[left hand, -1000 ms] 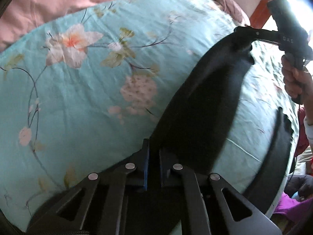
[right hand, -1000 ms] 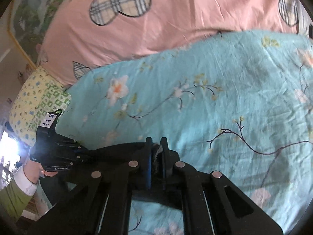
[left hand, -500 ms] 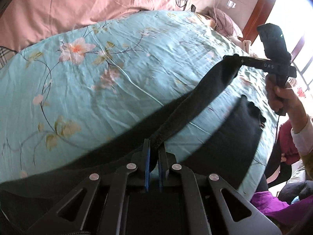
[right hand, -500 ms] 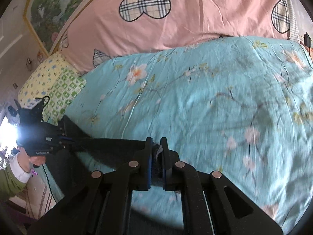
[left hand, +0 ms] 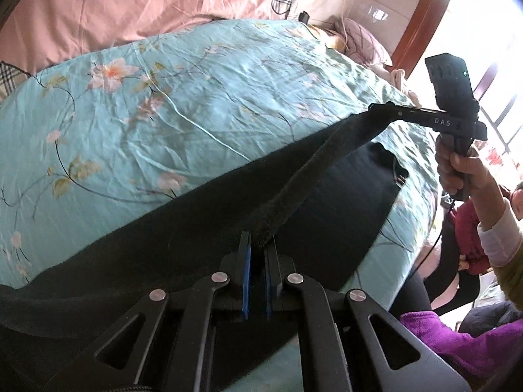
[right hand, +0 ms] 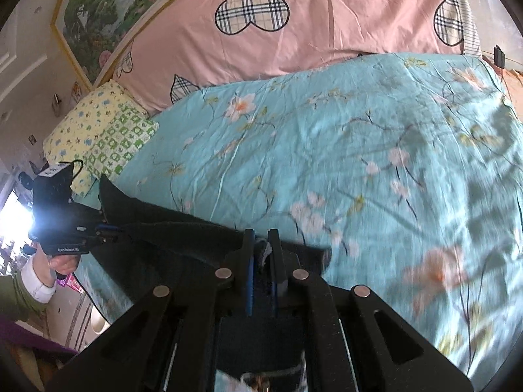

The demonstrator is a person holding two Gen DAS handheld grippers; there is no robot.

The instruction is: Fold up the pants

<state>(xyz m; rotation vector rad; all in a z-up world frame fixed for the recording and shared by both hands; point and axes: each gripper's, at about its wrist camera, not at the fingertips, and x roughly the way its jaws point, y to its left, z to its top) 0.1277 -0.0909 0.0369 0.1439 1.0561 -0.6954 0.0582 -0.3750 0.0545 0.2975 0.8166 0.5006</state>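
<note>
Black pants (left hand: 170, 248) lie across the near part of a teal floral quilt (left hand: 202, 104). My left gripper (left hand: 258, 245) is shut on one end of a raised edge of the pants. My right gripper (left hand: 379, 109) is shut on the other end, so the edge stretches taut between them above the flat cloth. In the right wrist view my right gripper (right hand: 261, 238) pinches black cloth with a white tag. The pants (right hand: 183, 238) run left to my left gripper (right hand: 108, 228).
A pink heart-print cover (right hand: 310, 29) lies at the back of the bed. A yellow and green pillow (right hand: 98, 134) sits at the bed's left side. A person in red (left hand: 470, 235) and purple cloth (left hand: 457, 343) are beside the bed's right edge, near a window.
Both grippers have drawn back toward the near bed edge and risen, holding the pants' edge. More of the pants now lies spread flat on the quilt beneath the taut edge.
</note>
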